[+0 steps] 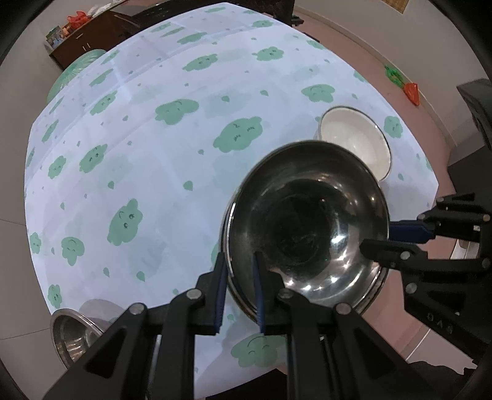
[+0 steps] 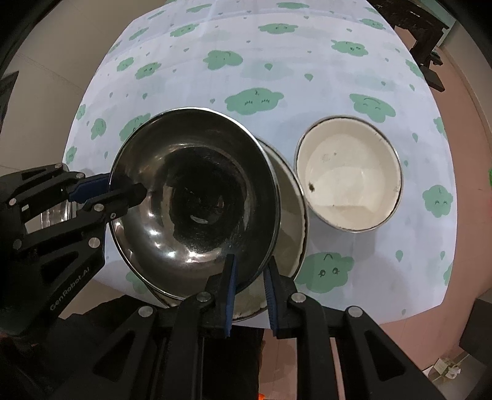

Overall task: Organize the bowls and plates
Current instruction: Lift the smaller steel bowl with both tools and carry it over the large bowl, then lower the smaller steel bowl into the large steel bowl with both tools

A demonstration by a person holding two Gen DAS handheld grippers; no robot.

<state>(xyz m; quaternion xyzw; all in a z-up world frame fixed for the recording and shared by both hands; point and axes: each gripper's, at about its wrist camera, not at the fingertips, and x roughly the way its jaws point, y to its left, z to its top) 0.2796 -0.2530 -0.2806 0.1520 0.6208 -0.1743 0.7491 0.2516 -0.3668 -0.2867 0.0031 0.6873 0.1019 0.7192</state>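
left gripper (image 1: 240,270): clamped, pointing down | right gripper (image 2: 250,270): clamped, pointing down

We see a surface covered by a pale cloth (image 1: 172,172) printed with green smiling clouds and small green drops; fold lines cross it in a grid. Beyond its far left corner stands a dark cabinet (image 1: 92,40), and on top of it lie an orange bag (image 1: 78,18) and a small colourful box (image 1: 55,35). Just beside the cabinet, a pale green ribbed round thing (image 1: 72,72) pokes out from under the cloth edge; we cannot tell what it is. To the right, the pinkish floor (image 1: 396,46) carries a green and orange toy (image 1: 406,84). From the right view, a dark piece of furniture (image 2: 427,34) stands past the far right corner.
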